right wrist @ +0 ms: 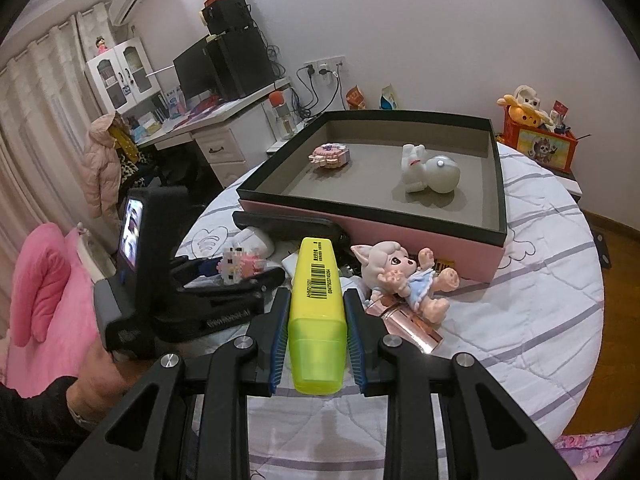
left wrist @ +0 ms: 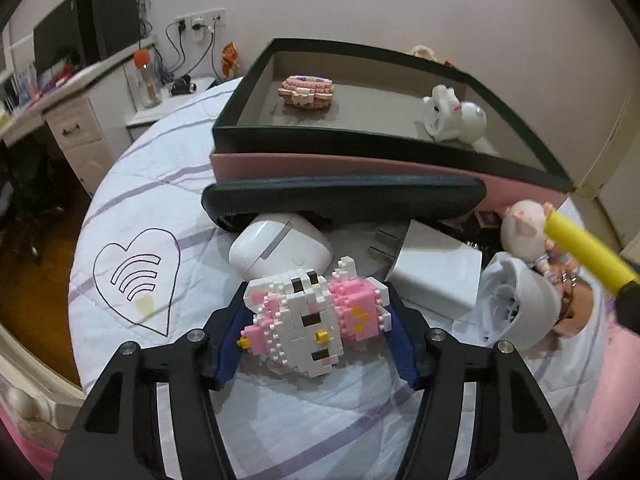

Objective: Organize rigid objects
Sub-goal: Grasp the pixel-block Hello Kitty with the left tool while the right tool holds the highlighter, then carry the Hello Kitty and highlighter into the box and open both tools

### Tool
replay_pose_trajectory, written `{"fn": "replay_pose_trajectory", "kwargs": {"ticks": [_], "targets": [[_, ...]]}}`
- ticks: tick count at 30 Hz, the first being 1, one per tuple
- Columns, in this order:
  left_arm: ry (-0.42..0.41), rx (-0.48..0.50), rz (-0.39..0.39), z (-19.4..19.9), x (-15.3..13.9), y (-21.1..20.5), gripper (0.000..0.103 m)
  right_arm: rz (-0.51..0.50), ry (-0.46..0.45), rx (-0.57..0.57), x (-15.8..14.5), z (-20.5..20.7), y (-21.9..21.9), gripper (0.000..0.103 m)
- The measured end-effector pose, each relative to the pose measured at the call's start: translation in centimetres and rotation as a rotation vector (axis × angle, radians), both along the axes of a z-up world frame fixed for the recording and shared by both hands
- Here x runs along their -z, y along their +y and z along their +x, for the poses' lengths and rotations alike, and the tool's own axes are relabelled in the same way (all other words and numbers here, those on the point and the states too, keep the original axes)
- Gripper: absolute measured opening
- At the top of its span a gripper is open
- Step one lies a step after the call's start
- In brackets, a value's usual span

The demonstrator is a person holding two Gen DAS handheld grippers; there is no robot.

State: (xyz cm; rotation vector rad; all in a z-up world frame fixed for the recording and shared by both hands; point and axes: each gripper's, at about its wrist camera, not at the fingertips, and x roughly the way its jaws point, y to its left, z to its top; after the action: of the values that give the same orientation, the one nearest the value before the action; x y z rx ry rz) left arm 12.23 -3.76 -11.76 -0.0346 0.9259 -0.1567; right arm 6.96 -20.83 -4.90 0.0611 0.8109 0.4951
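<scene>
We see a white-and-pink brick figure with brown and yellow studs, and a yellow highlighter with a black barcode; behind both stands a pink box with black rim and grey-beige floor. Beneath them the white quilt carries lilac stripes and a black-outlined heart.

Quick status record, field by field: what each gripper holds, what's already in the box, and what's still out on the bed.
left gripper: shut on block figure
right gripper: shut on yellow highlighter
box: open, on the bed, holds pink block model and white toy
still out: doll, white case, white charger, rose-gold tube
</scene>
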Motion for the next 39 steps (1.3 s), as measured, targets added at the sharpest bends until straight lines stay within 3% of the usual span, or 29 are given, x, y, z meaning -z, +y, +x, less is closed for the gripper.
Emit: {"fn": "replay_pose_trajectory", "kwargs": {"ticks": [8, 13, 20, 25, 31, 39], "targets": [[0.014, 0.007, -0.031, -2.6, -0.8, 0.5, 0.062, -0.004, 0.010, 0.009, -0.1, -0.2, 0.1, 0.027], [0.010, 0.019, -0.056, -3.7, -3.3, 0.9, 0.062, -0.006, 0.006, 0.017, -0.7, 0.1, 0.3, 0.027], [-0.091, 0.052, -0.062, -1.0, -9.2, 0.3, 0.062, -0.023, -0.040, 0.032, -3.5, 2.5, 0.5, 0.027], [-0.142, 0.085, -0.053, 4.2, -12.3, -1.5, 0.062, -0.041, -0.075, 0.063, -5.9, 6.5, -0.3, 0.027], [-0.085, 0.093, -0.037, 11.8, -10.6, -3.7, 0.062, -0.065, -0.047, 0.135, -6.1, 13.7, -2.4, 0.027], [0.027, 0.097, -0.008, 17.6, -6.2, -6.0, 0.062, -0.098, 0.096, 0.224, -1.1, 21.4, -5.2, 0.027]]}}
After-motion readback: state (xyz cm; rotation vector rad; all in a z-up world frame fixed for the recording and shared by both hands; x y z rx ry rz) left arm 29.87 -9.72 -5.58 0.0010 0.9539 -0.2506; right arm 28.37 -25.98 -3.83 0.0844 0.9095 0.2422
